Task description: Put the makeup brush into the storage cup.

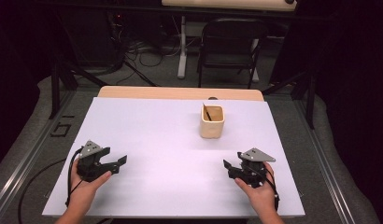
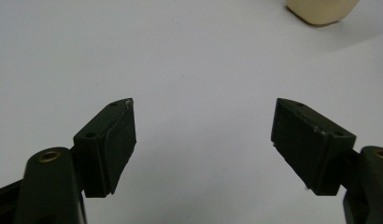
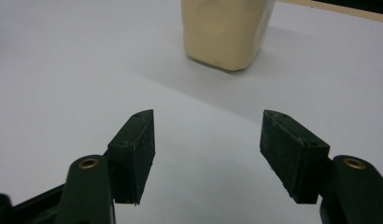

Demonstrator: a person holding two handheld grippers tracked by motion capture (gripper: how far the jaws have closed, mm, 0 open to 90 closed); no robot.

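A cream square cup (image 1: 212, 121) stands upright on the white sheet (image 1: 147, 135), right of centre, with a thin dark stick (image 1: 208, 113) leaning inside it. My left gripper (image 1: 120, 164) rests low at the front left in a hand, its jaws open and nothing between them. In the left gripper view the gripper (image 2: 203, 135) looks over bare sheet, with the cup (image 2: 320, 10) at the top right edge. My right gripper (image 1: 228, 166) sits at the front right, open and holding nothing. In the right gripper view the gripper (image 3: 207, 140) faces the cup (image 3: 224, 30) a short way ahead.
The white sheet covers a wooden table whose far edge (image 1: 180, 92) shows beyond it. A black folding chair (image 1: 229, 46) and cables on the floor lie behind the table. Metal rails run along both sides.
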